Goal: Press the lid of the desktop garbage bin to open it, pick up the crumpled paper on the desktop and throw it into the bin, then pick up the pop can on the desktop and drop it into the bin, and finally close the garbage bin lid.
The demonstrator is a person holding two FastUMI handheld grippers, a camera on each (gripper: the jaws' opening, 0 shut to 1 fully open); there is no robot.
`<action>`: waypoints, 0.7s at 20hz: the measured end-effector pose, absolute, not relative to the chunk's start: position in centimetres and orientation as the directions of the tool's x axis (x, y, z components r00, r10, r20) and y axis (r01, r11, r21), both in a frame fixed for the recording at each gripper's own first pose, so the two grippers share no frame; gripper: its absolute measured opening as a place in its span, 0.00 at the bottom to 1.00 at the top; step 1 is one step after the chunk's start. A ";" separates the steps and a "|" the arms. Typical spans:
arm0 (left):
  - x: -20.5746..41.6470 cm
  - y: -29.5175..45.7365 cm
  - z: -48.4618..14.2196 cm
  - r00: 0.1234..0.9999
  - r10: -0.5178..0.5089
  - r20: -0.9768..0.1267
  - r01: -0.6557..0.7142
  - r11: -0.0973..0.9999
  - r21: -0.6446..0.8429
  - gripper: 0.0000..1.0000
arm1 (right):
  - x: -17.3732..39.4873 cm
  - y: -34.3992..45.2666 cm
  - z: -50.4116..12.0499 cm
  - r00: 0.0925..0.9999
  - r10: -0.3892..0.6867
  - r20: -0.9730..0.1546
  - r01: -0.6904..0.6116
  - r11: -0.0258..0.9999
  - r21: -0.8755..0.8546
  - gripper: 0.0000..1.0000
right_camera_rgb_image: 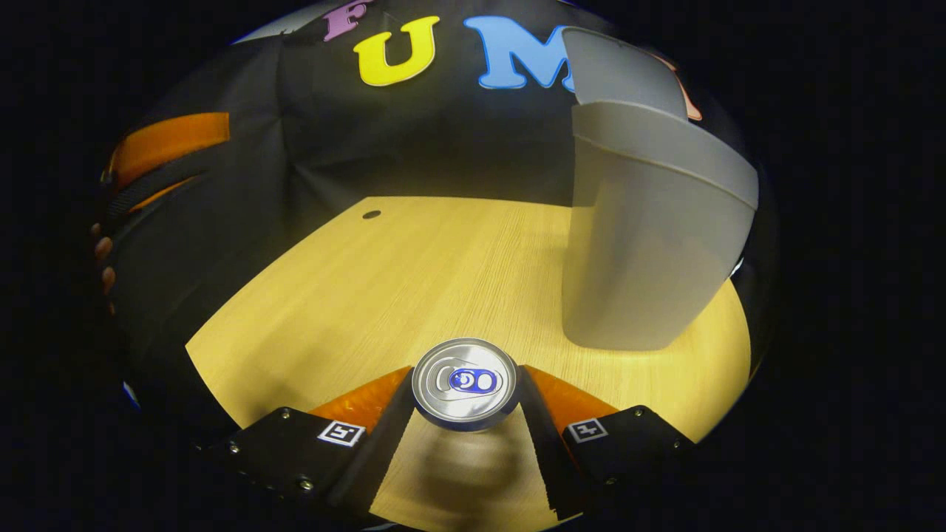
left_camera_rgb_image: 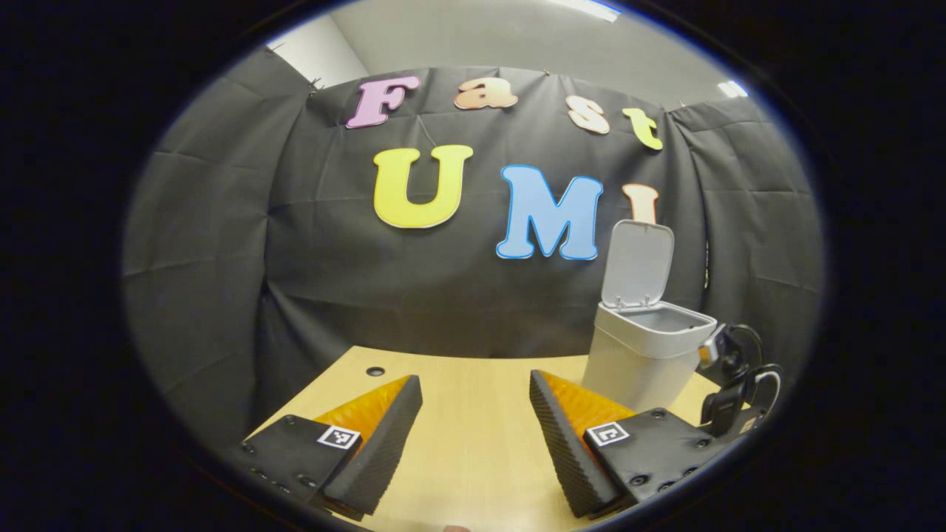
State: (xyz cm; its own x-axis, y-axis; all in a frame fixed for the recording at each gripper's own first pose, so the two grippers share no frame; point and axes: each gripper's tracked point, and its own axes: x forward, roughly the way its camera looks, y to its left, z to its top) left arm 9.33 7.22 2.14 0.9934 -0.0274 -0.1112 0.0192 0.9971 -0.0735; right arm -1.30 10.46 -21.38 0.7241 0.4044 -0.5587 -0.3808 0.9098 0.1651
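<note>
Right claw (right_camera_rgb_image: pixel 465 414), low centre, grasps my pop can (right_camera_rgb_image: pixel 465 382); left claw (left_camera_rgb_image: pixel 473 436) released; bin (right_camera_rgb_image: pixel 643 244) lid (left_camera_rgb_image: pixel 637 264) open, can drop and lid closing remain.

Both tongs (left_camera_rgb_image: pixel 473 421) (right_camera_rgb_image: pixel 465 428) carry black screwed plates bearing square white-and-black markers.

Lit from ceiling panels (left_camera_rgb_image: pixel 591 7) overhead; evenly bright across the counter (left_camera_rgb_image: pixel 473 414). Strong fisheye bending toward the edges. Soft motion blur on the bin (right_camera_rgb_image: pixel 643 244) (nearest the right tool's camera), with a dim shadow beneath the pop can (right_camera_rgb_image: pixel 465 384).
</note>
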 end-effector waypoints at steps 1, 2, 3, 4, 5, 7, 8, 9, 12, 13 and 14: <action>9.4 7.1 2.2 0.994 -0.029 -0.110 0.021 0.997 -0.073 0.96 | -1.0 10.2 -20.2 0.738 0.406 -0.538 -0.381 0.910 0.164 0.84; 9.4 7.1 2.2 0.994 -0.030 -0.109 0.022 0.997 -0.074 0.96 | -0.6 9.9 -18.6 0.756 0.409 -0.511 -0.381 0.910 0.165 0.84; 9.6 7.0 2.2 0.994 -0.030 -0.109 0.022 0.997 -0.075 0.96 | -0.4 9.6 -17.5 0.771 0.410 -0.488 -0.379 0.911 0.166 0.84; 9.6 6.9 2.2 0.994 -0.031 -0.108 0.023 0.997 -0.075 0.96 | 0.0 9.2 -15.8 0.789 0.409 -0.459 -0.376 0.912 0.167 0.84; 9.7 6.9 2.2 0.994 -0.031 -0.108 0.023 0.997 -0.076 0.96 | 0.4 8.7 -14.1 0.809 0.405 -0.427 -0.371 0.914 0.164 0.84; 9.8 6.8 2.2 0.994 -0.033 -0.104 0.025 0.997 -0.076 0.96 | 1.5 7.9 -10.6 0.844 0.401 -0.356 -0.366 0.916 0.163 0.84; 9.8 6.8 2.3 0.994 -0.033 -0.103 0.025 0.997 -0.075 0.96 | 2.2 7.5 -8.9 0.860 0.396 -0.322 -0.363 0.918 0.160 0.84; 9.9 6.7 2.3 0.994 -0.034 -0.101 0.026 0.997 -0.073 0.96 | 2.6 7.0 -7.2 0.875 0.391 -0.287 -0.359 0.920 0.158 0.84; 9.8 6.7 2.5 0.995 -0.032 -0.097 0.025 0.997 -0.075 0.95 | 3.9 5.7 -3.7 0.908 0.366 -0.204 -0.343 0.929 0.141 0.84; 9.9 6.6 2.6 0.995 -0.033 -0.095 0.026 0.997 -0.076 0.95 | 4.4 5.1 -2.9 0.918 0.353 -0.180 -0.333 0.934 0.132 0.84; 9.9 6.6 2.6 0.995 -0.032 -0.094 0.025 0.997 -0.076 0.95 | 4.9 4.6 -2.2 0.926 0.340 -0.163 -0.322 0.938 0.124 0.84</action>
